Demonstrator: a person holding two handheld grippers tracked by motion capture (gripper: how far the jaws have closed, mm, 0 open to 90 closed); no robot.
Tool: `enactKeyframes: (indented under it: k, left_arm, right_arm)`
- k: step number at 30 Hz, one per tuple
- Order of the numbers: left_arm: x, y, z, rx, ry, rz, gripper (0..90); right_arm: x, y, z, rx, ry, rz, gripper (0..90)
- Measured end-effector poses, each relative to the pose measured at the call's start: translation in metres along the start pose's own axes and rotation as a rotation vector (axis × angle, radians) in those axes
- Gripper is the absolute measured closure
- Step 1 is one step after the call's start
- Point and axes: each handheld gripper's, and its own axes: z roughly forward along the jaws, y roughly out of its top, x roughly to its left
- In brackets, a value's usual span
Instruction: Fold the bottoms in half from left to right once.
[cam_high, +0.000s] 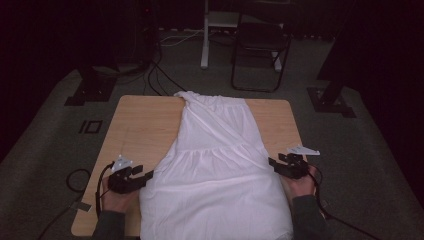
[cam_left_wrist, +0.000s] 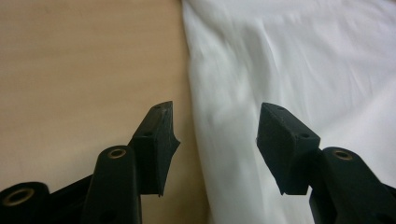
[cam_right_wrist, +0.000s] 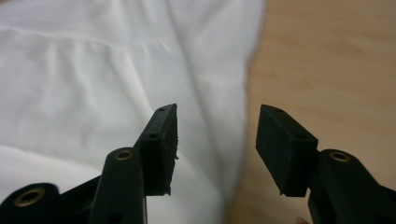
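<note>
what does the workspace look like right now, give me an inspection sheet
surface: wooden table, bare at both sides
job's things: white garment spread flat down the middle, hem over the near edge
clutter: nothing seen
grippers: left gripper at the cloth's left edge, right gripper at its right edge; jaws apart, nothing between them
cables: one cable trails off the left gripper, more on the floor behind
surroundings: dark room, folding chair beyond the table

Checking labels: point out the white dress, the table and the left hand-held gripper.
white dress (cam_high: 215, 175), high view, skirt middle.
table (cam_high: 145, 125), high view, bare top left of the dress.
left hand-held gripper (cam_left_wrist: 217, 140), left gripper view, midway between fingertips.
</note>
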Motion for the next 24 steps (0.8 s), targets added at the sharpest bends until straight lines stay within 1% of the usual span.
enactKeyframes:
  k: [2,4,5,6,8,11,12,14,15,16,17,18,19,20,21,22,23,24]
  left_arm:
    - [0.000,0.015,0.016,0.009,0.002,0.004,46.4]
    - [-0.001,0.028,0.034,0.030,-0.008,0.008,46.4]
    - [-0.002,0.033,0.043,0.045,-0.010,0.012,46.4]
    - [-0.003,0.038,0.054,0.058,-0.001,0.012,46.4]
    - [-0.004,0.043,0.074,0.104,0.011,0.018,46.5]
    - [-0.004,0.045,0.100,0.169,0.029,0.016,46.8]
    - [-0.003,0.045,0.107,0.184,0.030,0.007,47.0]
    - [-0.002,0.043,0.116,0.207,0.022,-0.003,49.8]
    - [-0.001,0.042,0.119,0.214,0.020,-0.007,51.7]
    - [0.000,0.042,0.119,0.202,0.018,-0.014,54.1]
    - [0.000,0.042,0.119,0.201,0.020,-0.020,56.5]
    - [0.001,0.042,0.119,0.203,0.021,-0.022,58.8]
    - [0.001,0.042,0.118,0.202,0.022,-0.024,61.3]
    - [0.002,0.041,0.117,0.198,0.018,-0.029,62.5]
    - [0.003,0.040,0.117,0.192,0.002,-0.034,62.3]
    - [0.003,0.039,0.117,0.186,-0.016,-0.049,60.9]
    - [0.003,0.039,0.118,0.179,-0.028,-0.060,59.1]
    - [0.002,0.039,0.118,0.177,-0.025,-0.059,57.4]
  right_arm:
    - [0.006,0.012,0.012,0.000,0.025,-0.041,46.6]
    - [0.012,0.022,0.028,0.010,0.034,-0.072,46.4]
    - [0.014,0.026,0.037,0.014,0.050,-0.077,46.0]
    - [0.016,0.029,0.046,0.017,0.068,-0.078,45.5]
    - [0.017,0.036,0.064,0.035,0.061,-0.085,45.0]
    - [0.016,0.043,0.087,0.065,0.076,-0.076,43.2]
    - [0.016,0.044,0.094,0.077,0.088,-0.070,42.9]
    - [0.015,0.045,0.104,0.093,0.107,-0.060,48.1]
    - [0.015,0.045,0.109,0.110,0.133,-0.056,53.5]
    - [0.015,0.045,0.111,0.127,0.147,-0.058,67.5]
    - [0.015,0.044,0.113,0.141,0.141,-0.077,78.3]
    - [0.015,0.044,0.112,0.143,0.087,-0.102,88.2]
    - [0.015,0.045,0.106,0.109,0.020,-0.114,89.0]
    - [0.012,0.046,0.096,0.039,-0.026,-0.100,89.3]
    - [0.009,0.048,0.086,-0.022,-0.055,-0.077,89.3]
    - [0.007,0.050,0.078,-0.064,-0.096,-0.080,89.3]
    - [0.006,0.050,0.072,-0.087,-0.128,-0.076,89.1]
    - [0.003,0.050,0.072,-0.084,-0.130,-0.067,88.6]
